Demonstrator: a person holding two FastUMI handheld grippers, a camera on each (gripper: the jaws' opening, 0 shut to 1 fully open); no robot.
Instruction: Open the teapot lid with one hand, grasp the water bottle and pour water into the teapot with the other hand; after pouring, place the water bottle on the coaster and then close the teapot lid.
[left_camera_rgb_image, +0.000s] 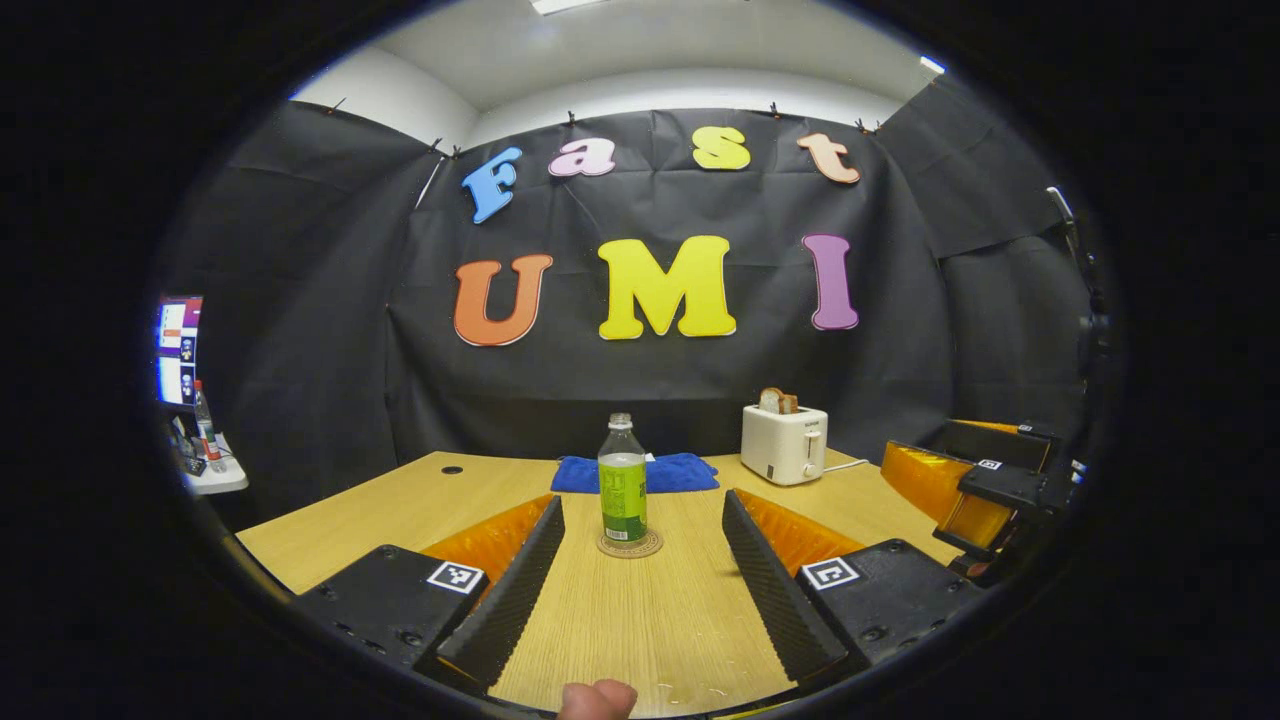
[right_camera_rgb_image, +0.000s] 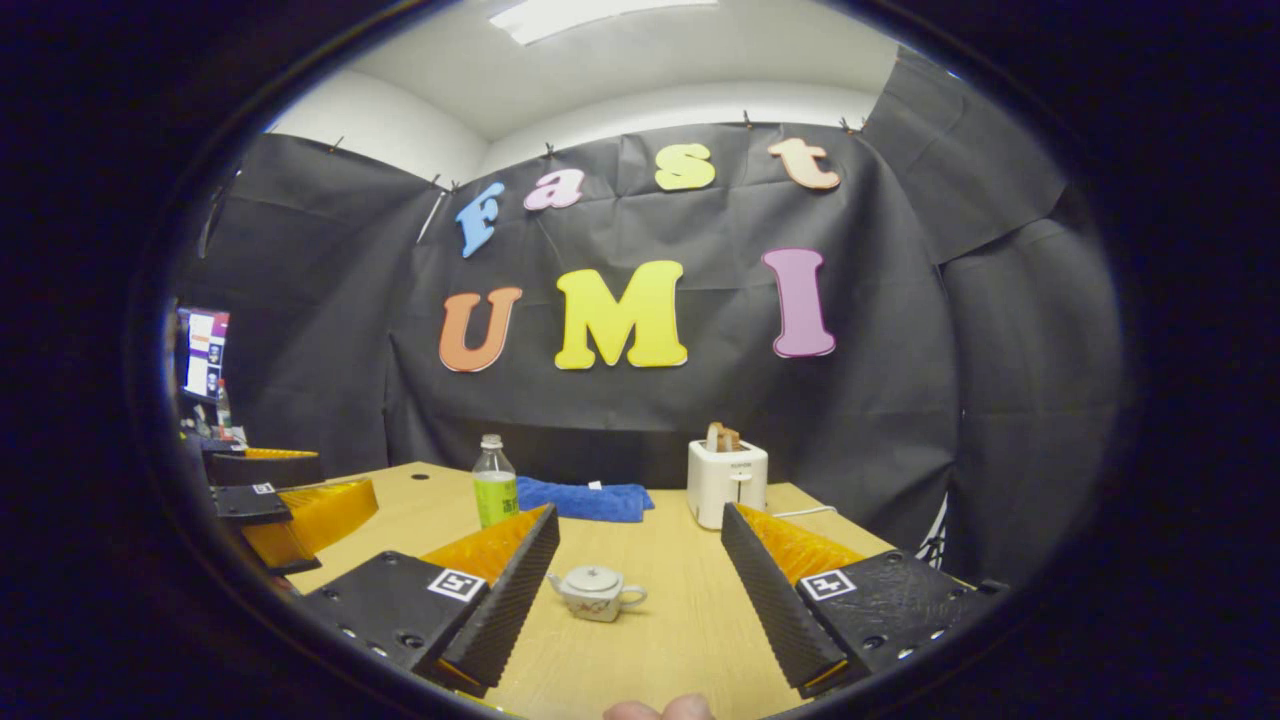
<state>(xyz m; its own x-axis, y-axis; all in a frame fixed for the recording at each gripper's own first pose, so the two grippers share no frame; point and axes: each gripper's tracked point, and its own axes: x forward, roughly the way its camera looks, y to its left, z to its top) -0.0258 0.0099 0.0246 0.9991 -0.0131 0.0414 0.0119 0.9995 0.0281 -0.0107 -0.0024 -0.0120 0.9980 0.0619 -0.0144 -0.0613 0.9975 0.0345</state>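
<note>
A clear water bottle (left_camera_rgb_image: 622, 482) with a green label stands upright on a round coaster (left_camera_rgb_image: 630, 544) on the wooden table. My left gripper (left_camera_rgb_image: 640, 545) is open, its fingers to either side of the bottle and short of it, touching nothing. In the right gripper view a small white teapot (right_camera_rgb_image: 594, 592) sits on the table with its lid on, handle to the right. My right gripper (right_camera_rgb_image: 640, 560) is open and the teapot lies between its fingers, nearer the left one, untouched. The bottle (right_camera_rgb_image: 494, 482) stands behind the left finger. The other gripper (right_camera_rgb_image: 290, 510) shows at the left.
A white toaster (left_camera_rgb_image: 784, 443) with bread in it stands at the back right of the table (left_camera_rgb_image: 400, 505). A folded blue cloth (left_camera_rgb_image: 680, 472) lies behind the bottle. The right gripper (left_camera_rgb_image: 985, 495) hangs at the table's right side. A side shelf (left_camera_rgb_image: 205, 450) with small items stands far left.
</note>
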